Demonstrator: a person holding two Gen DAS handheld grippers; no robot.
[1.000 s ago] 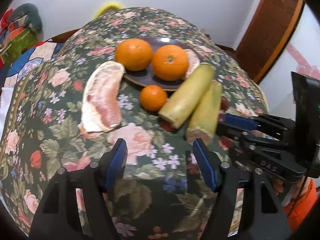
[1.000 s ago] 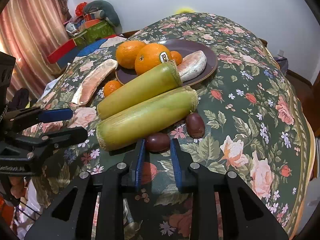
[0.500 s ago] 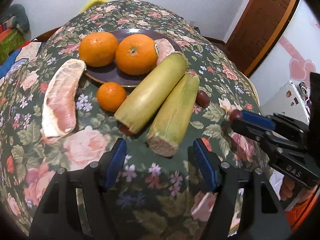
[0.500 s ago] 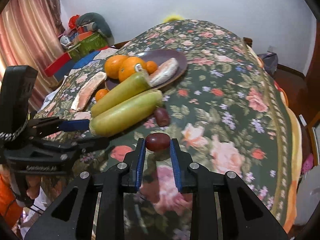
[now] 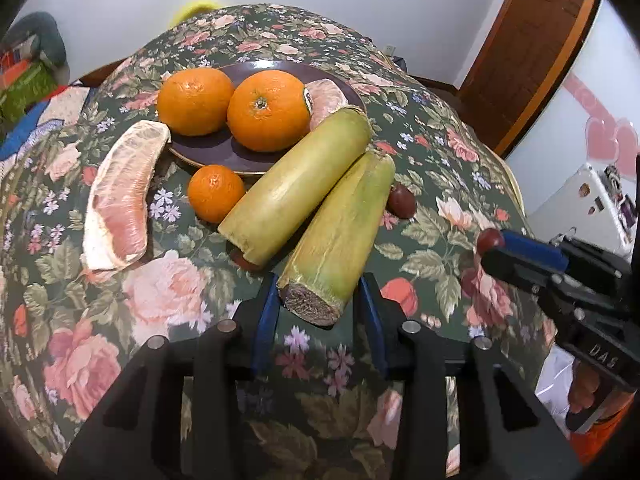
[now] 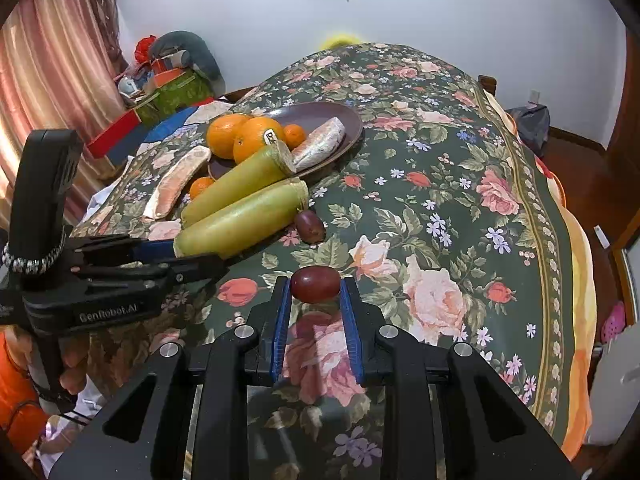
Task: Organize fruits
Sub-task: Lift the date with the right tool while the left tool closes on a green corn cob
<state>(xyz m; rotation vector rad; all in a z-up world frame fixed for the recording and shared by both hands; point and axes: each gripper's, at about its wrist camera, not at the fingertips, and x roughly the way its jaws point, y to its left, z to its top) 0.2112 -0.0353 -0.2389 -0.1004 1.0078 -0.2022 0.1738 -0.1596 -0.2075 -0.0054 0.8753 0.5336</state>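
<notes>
My left gripper (image 5: 318, 300) is closed around the cut end of the nearer green sugarcane piece (image 5: 340, 236), which lies on the floral cloth beside a second piece (image 5: 296, 188). My right gripper (image 6: 316, 292) is shut on a dark red grape (image 6: 315, 283), held above the cloth; it also shows at the right of the left wrist view (image 5: 489, 240). A brown plate (image 5: 208, 148) holds two oranges (image 5: 195, 101) and a pomelo segment (image 5: 326, 98). A small mandarin (image 5: 216, 193) and a large pomelo wedge (image 5: 122, 196) lie in front of the plate.
Another grape (image 5: 401, 201) lies on the cloth right of the sugarcane, and one peeks from under the far piece (image 5: 242, 261). The table (image 6: 460, 208) drops off at the right, towards a wooden door. Boxes and a curtain (image 6: 44, 64) stand at the left.
My left gripper moved forward and closed from wide open onto the end of the nearer sugarcane piece. My right gripper lifted the grape off the cloth and drew back.
</notes>
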